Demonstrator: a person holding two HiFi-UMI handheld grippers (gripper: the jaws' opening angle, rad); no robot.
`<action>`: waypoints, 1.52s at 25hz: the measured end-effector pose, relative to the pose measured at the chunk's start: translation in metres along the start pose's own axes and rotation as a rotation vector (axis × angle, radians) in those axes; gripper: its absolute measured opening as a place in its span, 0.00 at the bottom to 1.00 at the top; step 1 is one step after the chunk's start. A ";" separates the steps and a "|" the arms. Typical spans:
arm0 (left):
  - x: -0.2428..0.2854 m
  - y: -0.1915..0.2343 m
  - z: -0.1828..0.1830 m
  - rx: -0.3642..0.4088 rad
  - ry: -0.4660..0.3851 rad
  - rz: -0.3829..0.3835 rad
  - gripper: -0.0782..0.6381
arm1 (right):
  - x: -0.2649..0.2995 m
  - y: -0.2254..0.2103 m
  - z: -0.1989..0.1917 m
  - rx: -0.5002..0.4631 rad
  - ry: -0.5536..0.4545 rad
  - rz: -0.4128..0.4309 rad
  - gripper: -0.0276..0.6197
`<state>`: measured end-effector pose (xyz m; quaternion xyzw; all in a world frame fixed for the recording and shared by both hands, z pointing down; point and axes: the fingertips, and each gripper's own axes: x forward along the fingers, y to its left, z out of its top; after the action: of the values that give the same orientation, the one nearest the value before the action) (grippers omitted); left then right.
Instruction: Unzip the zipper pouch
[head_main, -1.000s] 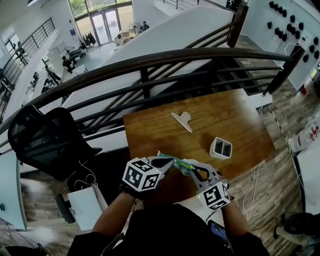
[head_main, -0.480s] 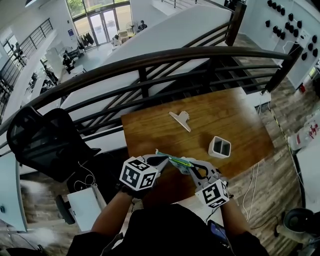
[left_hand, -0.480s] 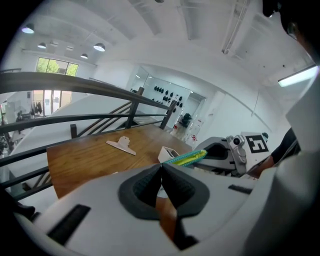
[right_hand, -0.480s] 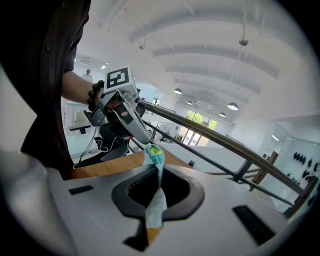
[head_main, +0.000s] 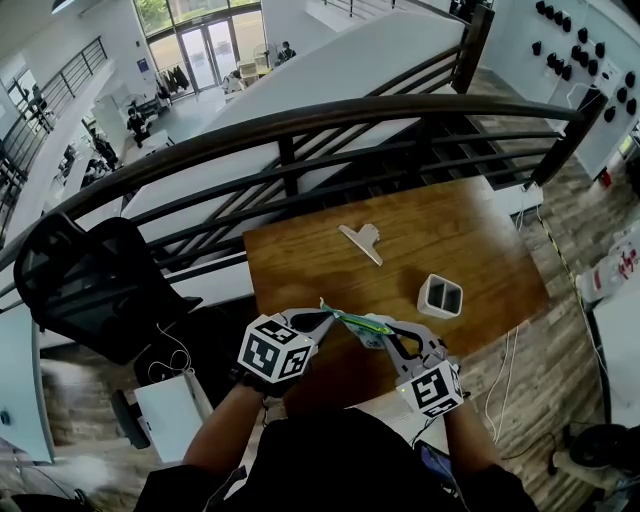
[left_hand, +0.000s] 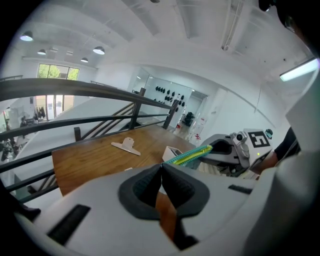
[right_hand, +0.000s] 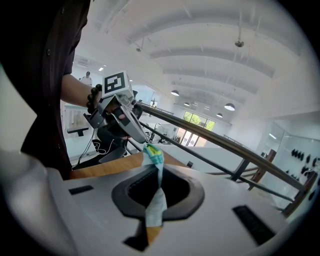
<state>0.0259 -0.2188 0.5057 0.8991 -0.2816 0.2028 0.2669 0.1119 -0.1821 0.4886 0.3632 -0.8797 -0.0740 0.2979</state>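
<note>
2 claws, 1 pouch strung between them. Left claw (left_hand: 161, 167): jaws together, nipped on the very end of the green-and-teal flat fabric zipper pouch (left_hand: 191, 155). Whether that nip has the slider tab or only a fabric corner, cannot tell. Right claw (right_hand: 158, 173): jaws clamped on the pouch's opposite end, with a pale strip of it running down between the pads. The pouch spans tip to tip, edge-on, taut, held off the tabletop just ahead of both claws.

Step in hand, by my judgement: run the slider along the teeth. Do it with 1 claw as a fixed anchor and the other travelling parallel to the zipper line, never sideways. Keep the fabric tight so the teeth don't bunch. If the left nip is on cloth only, re-grip on the tab first.

Outward:
- brown wooden table (head_main: 480, 230) below and beyond the claws
- white square 2-slot holder (head_main: 441, 296) ahead of the right claw, well apart
- pale metal bulldog clip (head_main: 362, 241) farther ahead
- dark curved railing (head_main: 350, 113) past the table's far edge
</note>
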 end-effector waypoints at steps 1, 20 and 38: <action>0.000 0.000 0.001 -0.004 -0.002 0.000 0.13 | 0.000 -0.001 0.001 -0.001 -0.003 0.001 0.05; -0.001 0.025 0.004 -0.012 -0.017 0.085 0.13 | -0.002 -0.007 -0.010 0.026 0.018 -0.030 0.05; -0.001 0.041 0.006 -0.020 -0.022 0.134 0.13 | -0.003 -0.016 -0.018 0.042 0.027 -0.047 0.05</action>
<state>0.0012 -0.2502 0.5153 0.8776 -0.3463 0.2077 0.2585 0.1331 -0.1902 0.4961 0.3908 -0.8683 -0.0574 0.3001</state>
